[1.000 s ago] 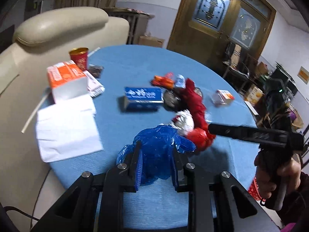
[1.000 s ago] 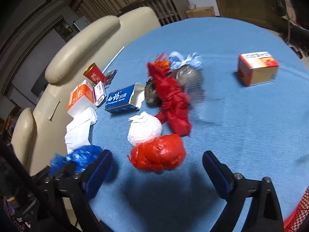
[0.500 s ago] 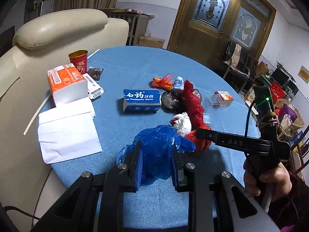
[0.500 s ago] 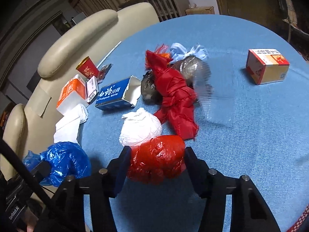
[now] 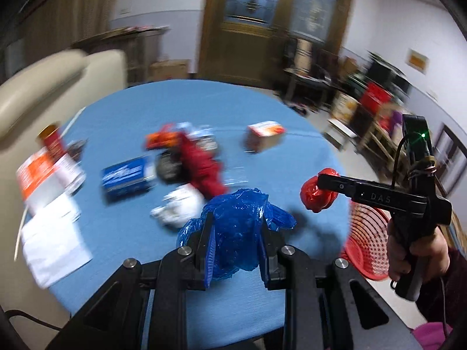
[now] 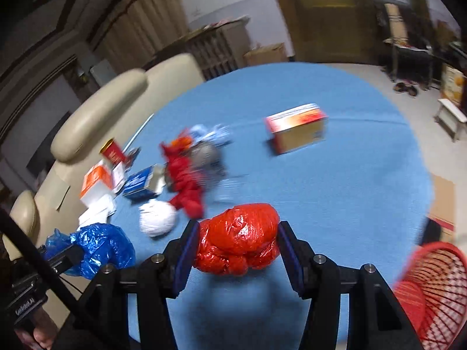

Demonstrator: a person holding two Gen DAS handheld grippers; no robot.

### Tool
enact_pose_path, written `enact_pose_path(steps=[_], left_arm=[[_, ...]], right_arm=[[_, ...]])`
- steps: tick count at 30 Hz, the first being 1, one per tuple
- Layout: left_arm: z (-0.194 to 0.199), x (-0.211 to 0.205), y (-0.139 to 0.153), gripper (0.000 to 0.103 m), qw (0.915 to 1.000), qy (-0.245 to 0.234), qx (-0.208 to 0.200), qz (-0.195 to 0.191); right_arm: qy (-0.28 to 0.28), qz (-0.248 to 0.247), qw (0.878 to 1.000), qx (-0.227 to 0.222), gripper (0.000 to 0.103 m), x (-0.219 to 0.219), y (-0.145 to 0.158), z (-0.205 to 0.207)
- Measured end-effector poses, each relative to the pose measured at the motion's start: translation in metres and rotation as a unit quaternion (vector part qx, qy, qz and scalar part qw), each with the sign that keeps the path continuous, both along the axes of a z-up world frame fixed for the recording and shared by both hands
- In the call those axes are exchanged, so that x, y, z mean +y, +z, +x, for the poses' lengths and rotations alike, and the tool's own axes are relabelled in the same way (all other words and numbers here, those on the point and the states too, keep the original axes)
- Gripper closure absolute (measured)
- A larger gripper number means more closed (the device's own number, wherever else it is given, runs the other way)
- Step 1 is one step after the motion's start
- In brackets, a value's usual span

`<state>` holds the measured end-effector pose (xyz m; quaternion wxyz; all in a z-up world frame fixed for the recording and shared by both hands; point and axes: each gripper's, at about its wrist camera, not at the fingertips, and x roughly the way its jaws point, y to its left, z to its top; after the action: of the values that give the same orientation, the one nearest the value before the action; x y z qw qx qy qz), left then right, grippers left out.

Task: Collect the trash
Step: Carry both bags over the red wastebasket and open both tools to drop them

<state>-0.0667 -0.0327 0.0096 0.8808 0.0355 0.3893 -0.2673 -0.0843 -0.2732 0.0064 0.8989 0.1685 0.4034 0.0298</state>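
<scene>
Altogether two wads of plastic are in hand, one per gripper. On the round blue table (image 6: pixel 364 175) lie one white crumpled ball (image 6: pixel 157 220), one long dark-red bag (image 6: pixel 184 180) heaped with an orange wrapper, a pale blue wrapper and a dark grey lump, one blue carton (image 6: pixel 141 182), one red paper cup (image 6: pixel 112 151), one orange-and-white box (image 6: pixel 95 183) beside a few white paper sheets (image 5: pixel 54 240), and one red-and-orange box (image 6: pixel 297 131) set apart on the far side; the blur hides finer detail. One red mesh basket (image 6: pixel 432 288) stands off the table's near right edge. The left gripper (image 5: pixel 236 246) is clamped on the blue plastic wad (image 5: pixel 238 227), which bulges out above and beside its two fingers. The right gripper (image 6: pixel 238 255) has just closed its jaws, and both pads now press the sides of the red plastic wad (image 6: pixel 238 239). In the left wrist view that red wad sits at the tip of the right gripper, clear of the tablecloth near the table's right rim, and the basket shows below it. A hand (image 5: pixel 417 250) grips the right tool's handle.
</scene>
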Motion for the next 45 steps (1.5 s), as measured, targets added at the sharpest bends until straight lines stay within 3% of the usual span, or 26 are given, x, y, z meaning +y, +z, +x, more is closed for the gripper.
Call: enact_pose_path(steps=[7, 14, 19, 25, 27, 29, 39, 45], left_arm=[[-0.003, -0.099, 0.007, 0.077, 0.9919, -0.126, 0.016, 0.006], [-0.026, -0.212, -0.014, 0.077, 0.9683, -0.244, 0.034, 0.040], [-0.030, -0.256, -0.038, 0.076, 0.9550, -0.283, 0.068, 0.056], [-0.036, -0.286, -0.061, 0.067, 0.9483, -0.295, 0.085, 0.081], [-0.038, -0.287, -0.064, 0.056, 0.9479, -0.293, 0.090, 0.086], [-0.037, -0.284, -0.064, 0.053, 0.9500, -0.287, 0.088, 0.086], [-0.040, -0.260, -0.053, 0.053, 0.9561, -0.268, 0.058, 0.104], [-0.031, -0.239, -0.048, 0.053, 0.9672, -0.210, 0.027, 0.140]], right_arm=[[-0.083, -0.034, 0.996, 0.027, 0.046, -0.093, 0.000, -0.067], [-0.162, -0.007, 0.984, 0.074, 0.045, -0.182, -0.026, -0.122], [-0.182, 0.018, 0.979, 0.093, 0.044, -0.211, -0.044, -0.146], [-0.194, 0.054, 0.973, 0.110, 0.043, -0.222, -0.066, -0.156], [-0.198, 0.066, 0.971, 0.119, 0.037, -0.224, -0.073, -0.157], [-0.203, 0.075, 0.969, 0.121, 0.036, -0.228, -0.077, -0.161], [-0.224, 0.098, 0.967, 0.077, 0.034, -0.239, -0.081, -0.165], [-0.247, 0.105, 0.963, 0.040, 0.034, -0.246, -0.078, -0.163]])
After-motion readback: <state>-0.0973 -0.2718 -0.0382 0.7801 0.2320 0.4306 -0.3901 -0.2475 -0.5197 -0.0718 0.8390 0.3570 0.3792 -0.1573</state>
